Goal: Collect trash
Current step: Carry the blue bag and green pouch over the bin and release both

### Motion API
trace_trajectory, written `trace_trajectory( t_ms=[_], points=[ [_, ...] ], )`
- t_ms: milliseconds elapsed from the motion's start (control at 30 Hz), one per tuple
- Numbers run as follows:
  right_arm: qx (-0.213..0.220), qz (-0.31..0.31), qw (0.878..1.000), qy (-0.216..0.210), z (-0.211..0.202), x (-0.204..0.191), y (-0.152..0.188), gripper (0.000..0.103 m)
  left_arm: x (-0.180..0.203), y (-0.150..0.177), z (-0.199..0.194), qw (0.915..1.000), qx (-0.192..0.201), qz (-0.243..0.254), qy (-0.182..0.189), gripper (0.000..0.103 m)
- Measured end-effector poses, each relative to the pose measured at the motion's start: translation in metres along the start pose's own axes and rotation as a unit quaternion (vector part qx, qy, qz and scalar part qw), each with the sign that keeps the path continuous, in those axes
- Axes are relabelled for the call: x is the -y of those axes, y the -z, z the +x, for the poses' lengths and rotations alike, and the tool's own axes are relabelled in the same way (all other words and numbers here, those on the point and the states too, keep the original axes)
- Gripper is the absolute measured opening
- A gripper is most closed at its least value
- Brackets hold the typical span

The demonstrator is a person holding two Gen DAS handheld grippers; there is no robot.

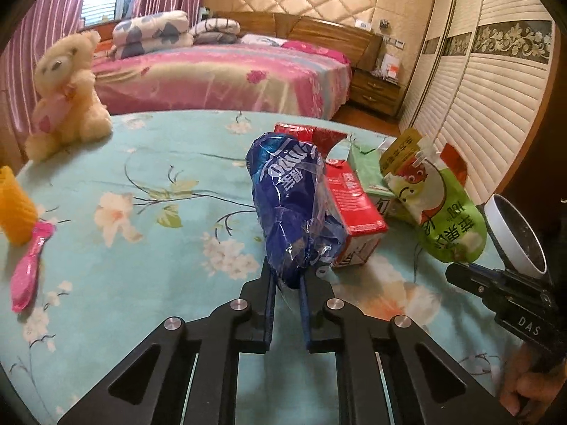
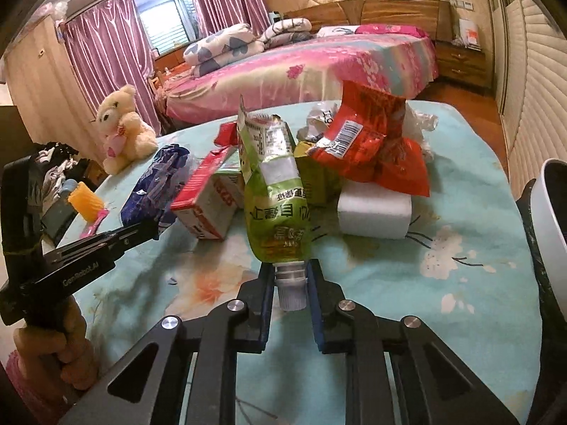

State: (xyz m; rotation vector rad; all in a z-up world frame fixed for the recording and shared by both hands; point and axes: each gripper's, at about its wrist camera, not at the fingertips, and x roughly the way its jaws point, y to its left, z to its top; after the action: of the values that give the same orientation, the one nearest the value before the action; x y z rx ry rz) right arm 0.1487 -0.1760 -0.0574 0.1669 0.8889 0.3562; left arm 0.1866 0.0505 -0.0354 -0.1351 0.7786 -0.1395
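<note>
The left hand-held gripper [image 1: 287, 283] is clamped on the lower end of a crumpled blue wrapper [image 1: 292, 209] with white lettering too creased to read, held above the flowered counter [image 1: 141, 248] in front of a red-and-white carton [image 1: 354, 212]. The right hand-held gripper [image 2: 290, 283] is clamped on the white spout of a green pouch [image 2: 276, 191] printed with Chinese characters, near a red snack bag [image 2: 372, 141] showing a barcode. The left tool's side reads "GenRobot.AI"; the right tool's reads "DAS".
</note>
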Motion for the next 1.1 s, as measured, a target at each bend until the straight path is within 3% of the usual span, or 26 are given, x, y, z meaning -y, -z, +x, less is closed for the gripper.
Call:
trace_trajectory(
  t_ms=[467, 1100],
  points=[
    [0.041, 0.022, 0.999, -0.010, -0.042, 0.008, 0.011, 0.018, 0.027, 0.014, -0.042, 0.9986, 0.029, 0.023, 0.037, 0.009],
    [0.066, 0.059, 0.996, 0.028, -0.089, 0.053, 0.032, 0.018, 0.089, 0.019, -0.028, 0.9929, 0.006, 0.078, 0.090, 0.010]
  ],
)
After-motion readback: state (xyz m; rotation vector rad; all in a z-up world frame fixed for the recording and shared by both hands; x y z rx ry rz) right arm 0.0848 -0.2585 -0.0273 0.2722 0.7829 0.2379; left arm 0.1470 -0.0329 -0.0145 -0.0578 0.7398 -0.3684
